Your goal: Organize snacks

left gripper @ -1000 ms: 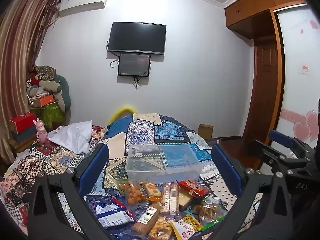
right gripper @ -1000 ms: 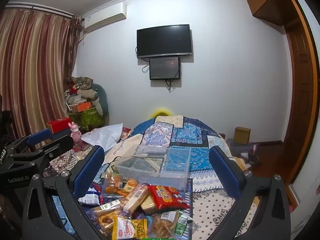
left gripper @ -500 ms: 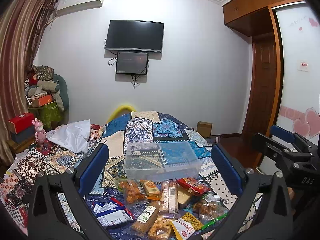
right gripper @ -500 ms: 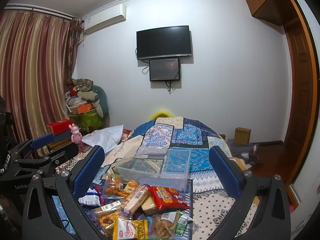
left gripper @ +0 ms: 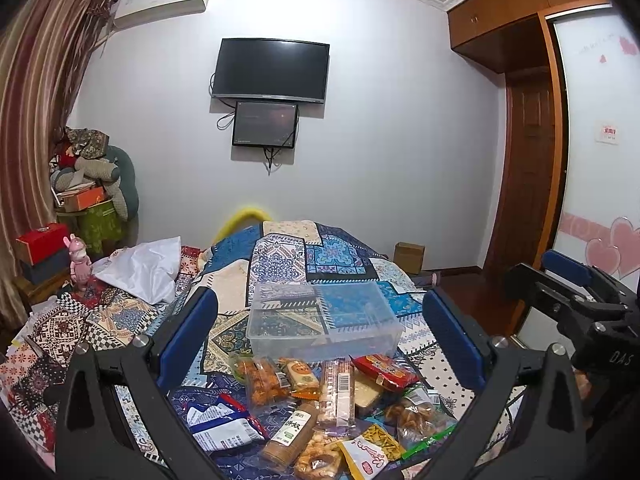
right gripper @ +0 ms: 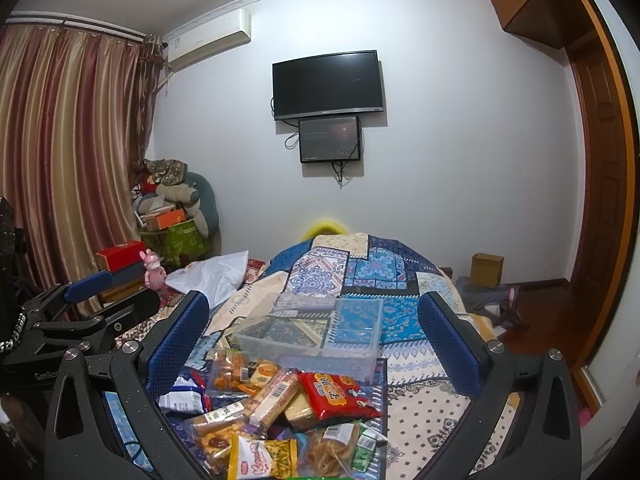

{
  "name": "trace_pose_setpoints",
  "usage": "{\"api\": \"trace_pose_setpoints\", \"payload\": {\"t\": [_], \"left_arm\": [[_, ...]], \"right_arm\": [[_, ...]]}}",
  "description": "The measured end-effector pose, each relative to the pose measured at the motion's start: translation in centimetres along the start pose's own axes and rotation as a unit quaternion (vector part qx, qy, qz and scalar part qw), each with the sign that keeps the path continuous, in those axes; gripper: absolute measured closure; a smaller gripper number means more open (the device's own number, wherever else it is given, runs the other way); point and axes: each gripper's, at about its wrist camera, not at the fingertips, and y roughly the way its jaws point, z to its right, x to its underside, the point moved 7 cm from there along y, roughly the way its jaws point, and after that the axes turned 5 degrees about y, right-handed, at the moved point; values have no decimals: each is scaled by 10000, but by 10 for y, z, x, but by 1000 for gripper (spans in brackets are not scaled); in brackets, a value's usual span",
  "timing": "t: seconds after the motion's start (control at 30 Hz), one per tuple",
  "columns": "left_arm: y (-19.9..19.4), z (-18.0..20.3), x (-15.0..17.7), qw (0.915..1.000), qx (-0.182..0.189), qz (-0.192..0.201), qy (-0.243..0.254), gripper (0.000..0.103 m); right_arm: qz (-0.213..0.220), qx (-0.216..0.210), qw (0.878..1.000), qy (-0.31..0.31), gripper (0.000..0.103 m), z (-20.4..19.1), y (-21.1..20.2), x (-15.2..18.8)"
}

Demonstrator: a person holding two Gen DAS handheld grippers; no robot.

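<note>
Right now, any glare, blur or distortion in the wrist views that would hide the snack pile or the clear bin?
Left wrist: strong fisheye bowing at the edges, dark corner vignette; snack pile sharp; clear bin readable, faint sheen only. Right wrist: same bowing and vignette, even indoor light, no blown glare; pile and bin in focus.

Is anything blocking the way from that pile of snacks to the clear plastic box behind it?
Nothing visible does. The clear box sits open-topped and without contents right behind the snack pile, touching its far edge. Both the left gripper and right gripper are open above the pile.
</note>
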Motion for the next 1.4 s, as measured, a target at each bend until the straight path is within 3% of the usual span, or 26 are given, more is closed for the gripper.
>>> {"api": "trace_pose_setpoints", "payload": {"t": [1.4], "left_arm": [[7,-1,7,9999,107,-120,-58,0]], "right_arm": [[-55,17,10000,30,0,2,6,6]]}}
